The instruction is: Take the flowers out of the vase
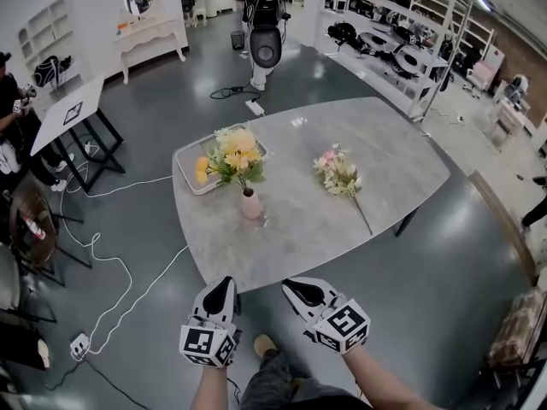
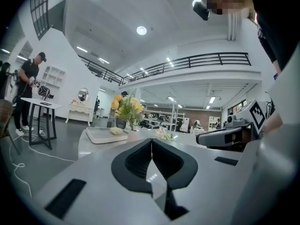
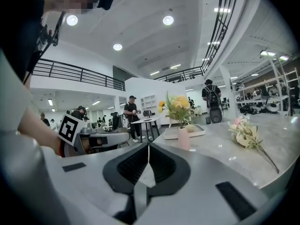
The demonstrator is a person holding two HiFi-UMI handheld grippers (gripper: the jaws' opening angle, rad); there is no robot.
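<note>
1. While you are holding both grippers just short of the table [image 1: 385, 178], your left gripper [image 1: 220, 292] is gripping nothing, its jaws pressed together.
2. Your right gripper [image 1: 300, 291] is likewise sitting closed and empty.
3. Yellow flowers [image 1: 233, 155] are standing in the vase [image 1: 250, 205] beside the tray [image 1: 190, 180]; a pink bunch [image 1: 338, 174] is lying well apart on the table.

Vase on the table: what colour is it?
The vase is pale pink, seen best in the right gripper view.
</note>
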